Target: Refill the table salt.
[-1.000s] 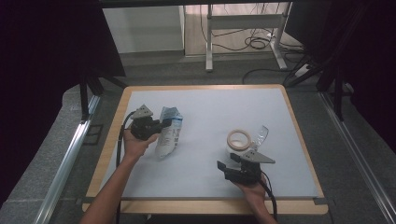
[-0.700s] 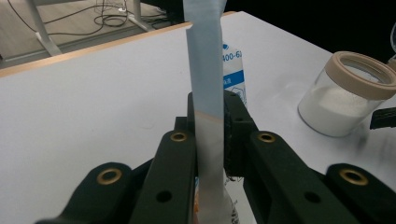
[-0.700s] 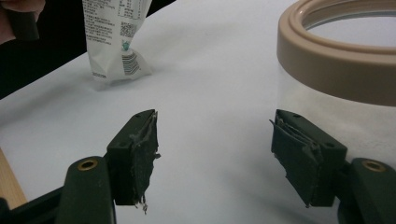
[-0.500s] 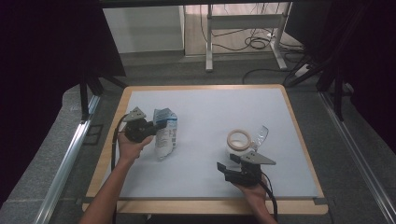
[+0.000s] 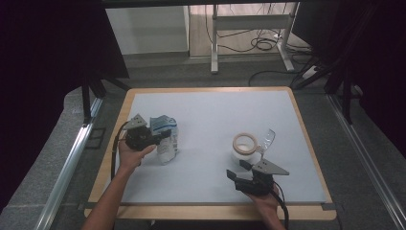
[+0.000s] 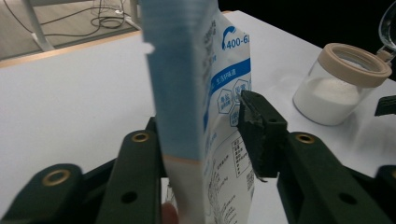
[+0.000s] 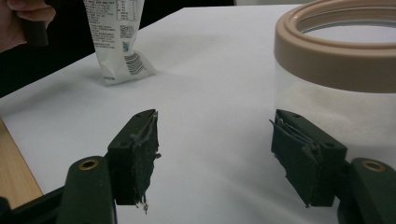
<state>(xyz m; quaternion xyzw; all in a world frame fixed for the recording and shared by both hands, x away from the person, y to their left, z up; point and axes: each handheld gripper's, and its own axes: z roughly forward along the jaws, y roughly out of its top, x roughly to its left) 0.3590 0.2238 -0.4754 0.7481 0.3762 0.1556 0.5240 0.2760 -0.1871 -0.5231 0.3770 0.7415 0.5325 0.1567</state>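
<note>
I take the white table mat (image 5: 210, 143) as my reference and work across it from its left edge. There my left gripper (image 5: 160, 137) has its jaws closed on the blue-and-white pouch (image 5: 165, 139); in the left gripper view the pouch (image 6: 205, 116) stands nearly upright between them, pinched across its flat faces below the torn top edge, which I judge keeps the mouth up so nothing spills. Its bottom corner rests on the mat, seen far off in the right gripper view (image 7: 119, 56). Toward the mat's right half sits the clear jar (image 5: 245, 147) with a tan rim, white powder in its bottom and its hinged lid (image 5: 268, 140) swung open to the right, which looks to me like it is ready to receive a pour. Just nearer the mat's front edge, my right gripper (image 5: 239, 171) hovers with jaws spread wide and nothing between them, the jar (image 7: 336, 70) beside its right jaw, probably placed to steady it.
</note>
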